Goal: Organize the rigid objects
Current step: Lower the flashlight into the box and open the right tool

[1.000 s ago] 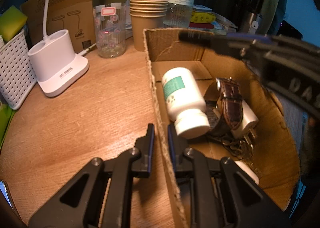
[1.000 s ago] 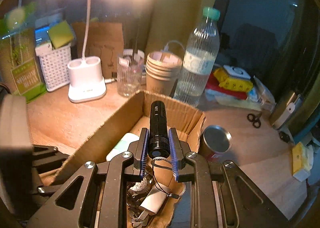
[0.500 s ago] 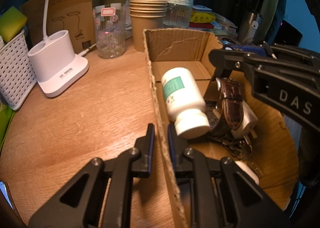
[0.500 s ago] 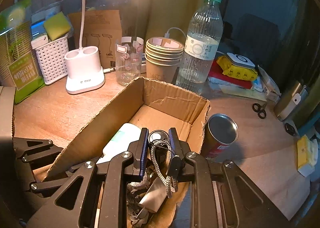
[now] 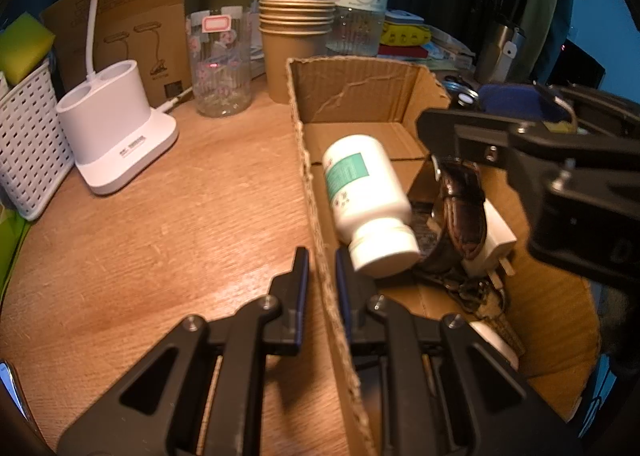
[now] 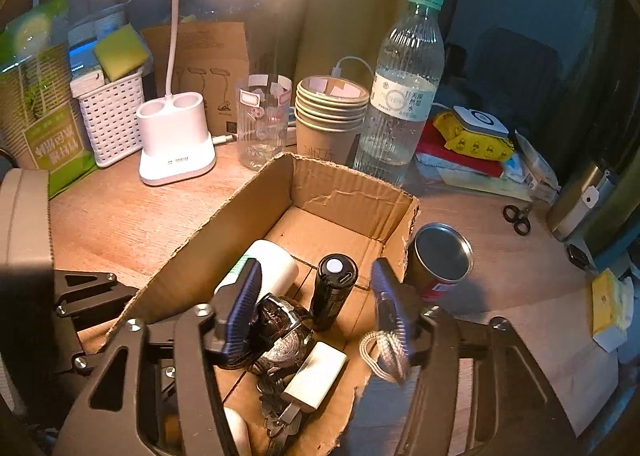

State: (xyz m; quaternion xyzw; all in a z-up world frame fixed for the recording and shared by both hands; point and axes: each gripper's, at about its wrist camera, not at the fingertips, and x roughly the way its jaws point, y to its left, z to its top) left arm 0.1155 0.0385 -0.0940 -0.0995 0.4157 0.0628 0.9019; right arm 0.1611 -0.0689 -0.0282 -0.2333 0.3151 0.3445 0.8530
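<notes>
Left tongs narrow, clamped on the left wall of the cardboard box, which stands on the wooden bench. Inside the box: white pill bottle lying on its side against that wall, brown-strap wristwatch just right of it, white charger plug beside the watch. Black flashlight lies in the box between the right tongs' fingers, touching neither; its cord loop hangs by the right finger. Right tongs opening, nothing gripped. Metal can stands just outside the box's right wall.
</notes>
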